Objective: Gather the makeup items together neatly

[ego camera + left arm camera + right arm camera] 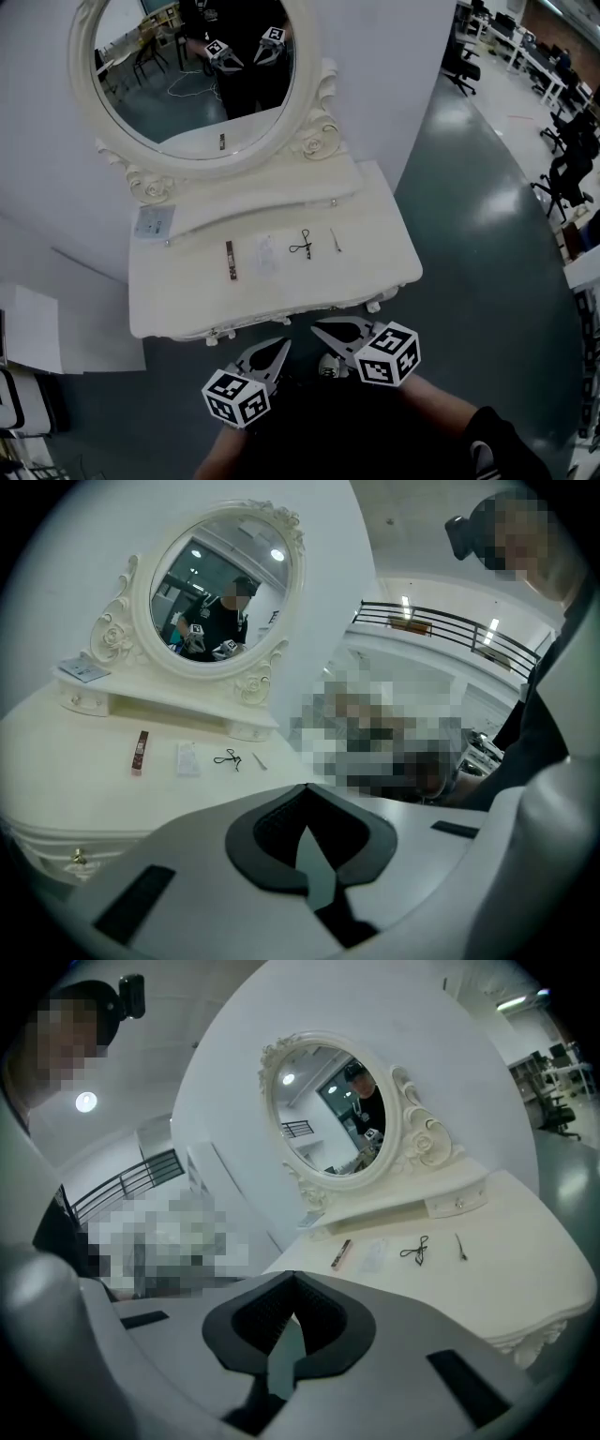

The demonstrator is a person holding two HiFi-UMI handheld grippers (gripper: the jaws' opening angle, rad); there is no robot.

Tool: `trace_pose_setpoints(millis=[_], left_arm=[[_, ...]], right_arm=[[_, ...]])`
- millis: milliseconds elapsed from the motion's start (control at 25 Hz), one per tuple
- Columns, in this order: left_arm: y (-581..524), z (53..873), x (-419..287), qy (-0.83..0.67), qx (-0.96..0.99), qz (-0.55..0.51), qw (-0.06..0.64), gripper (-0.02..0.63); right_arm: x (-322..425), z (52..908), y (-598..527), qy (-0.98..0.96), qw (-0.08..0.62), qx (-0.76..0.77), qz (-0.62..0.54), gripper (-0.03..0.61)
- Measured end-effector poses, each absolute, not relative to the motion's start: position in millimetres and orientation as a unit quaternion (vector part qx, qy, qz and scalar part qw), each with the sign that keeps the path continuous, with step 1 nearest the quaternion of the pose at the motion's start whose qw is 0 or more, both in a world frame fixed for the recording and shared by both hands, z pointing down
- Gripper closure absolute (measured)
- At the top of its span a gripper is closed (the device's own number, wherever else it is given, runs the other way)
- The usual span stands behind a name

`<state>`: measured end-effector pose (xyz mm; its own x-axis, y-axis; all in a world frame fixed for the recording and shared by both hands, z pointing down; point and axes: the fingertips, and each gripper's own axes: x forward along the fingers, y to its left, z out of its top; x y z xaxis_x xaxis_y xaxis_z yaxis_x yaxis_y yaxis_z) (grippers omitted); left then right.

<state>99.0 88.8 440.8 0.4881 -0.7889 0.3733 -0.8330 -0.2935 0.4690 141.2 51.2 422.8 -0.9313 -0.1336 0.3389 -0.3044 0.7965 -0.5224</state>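
In the head view, a cream-white dressing table with carved trim (394, 258) stands against a white panel wall, with an oval mirror in a scrolled frame (122, 150) at its back. Four makeup items lie in a loose row on the tabletop, all apart from one another. From left to right they are a slim brown stick (230, 259), a pale flat packet (266, 253), a black wire eyelash curler (302, 246) and a thin metal pin-like tool (335, 241). A small bluish card (153, 222) rests on the raised shelf under the mirror. The left gripper (279, 347) and right gripper (321, 329) hang over the dark grey floor just off the table's front edge, well apart from the row. Black office chairs (562, 178) stand at the far right.

In the left gripper view, the left gripper (305, 787) has its jaws pressed together on nothing. Beyond them lie the brown stick (140, 752), the packet (187, 758), the curler (228, 757) and the pin-like tool (259, 760).

In the right gripper view, the right gripper (293, 1274) is likewise closed and empty. The same row lies further off: stick (341, 1253), packet (373, 1254), curler (415, 1251) and pin-like tool (460, 1246), below the mirror (281, 1124).
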Motion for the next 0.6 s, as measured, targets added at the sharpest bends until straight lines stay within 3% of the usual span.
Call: trace_pose_setpoints(millis=[600], left_arm=[[91.4, 443.6, 118.3, -0.501, 0.804, 0.049, 0.316, 0.606]], right_arm=[[151.9, 429.4, 61.7, -0.936, 0.149, 0.099, 0.304, 0.549]])
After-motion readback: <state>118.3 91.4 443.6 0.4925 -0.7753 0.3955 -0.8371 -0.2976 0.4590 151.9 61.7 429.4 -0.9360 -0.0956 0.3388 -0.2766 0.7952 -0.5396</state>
